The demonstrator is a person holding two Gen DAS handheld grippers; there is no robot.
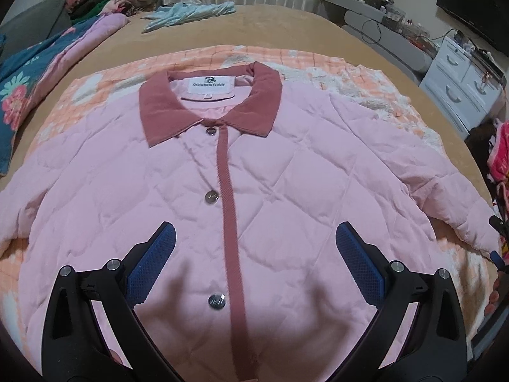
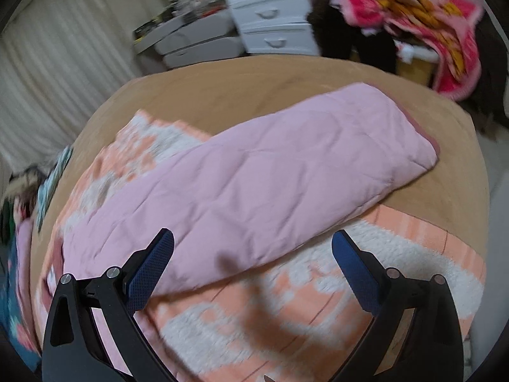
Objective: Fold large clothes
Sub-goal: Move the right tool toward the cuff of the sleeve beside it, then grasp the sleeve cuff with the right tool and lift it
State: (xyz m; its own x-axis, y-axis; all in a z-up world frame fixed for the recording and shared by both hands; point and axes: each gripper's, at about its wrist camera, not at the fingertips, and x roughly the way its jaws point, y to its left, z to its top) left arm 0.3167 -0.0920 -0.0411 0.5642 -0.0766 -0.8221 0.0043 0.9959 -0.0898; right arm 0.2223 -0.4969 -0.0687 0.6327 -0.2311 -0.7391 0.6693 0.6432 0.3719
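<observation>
A pink quilted jacket (image 1: 270,175) lies flat and buttoned, front up, on an orange and white blanket (image 1: 111,73) on the bed. It has a dark rose collar (image 1: 165,108), a rose placket and metal buttons. My left gripper (image 1: 254,238) is open and empty, hovering above the jacket's lower front. My right gripper (image 2: 253,248) is open and empty above the jacket's right sleeve (image 2: 270,175), which stretches out to the cuff (image 2: 429,140) over the blanket (image 2: 254,318).
The tan bed cover (image 1: 286,28) extends beyond the blanket. A floral quilt (image 1: 35,73) and a clothes pile lie at the left, a light blue garment (image 1: 187,12) at the far side. A white drawer unit (image 2: 273,16) and a pink blanket (image 2: 429,31) stand beside the bed.
</observation>
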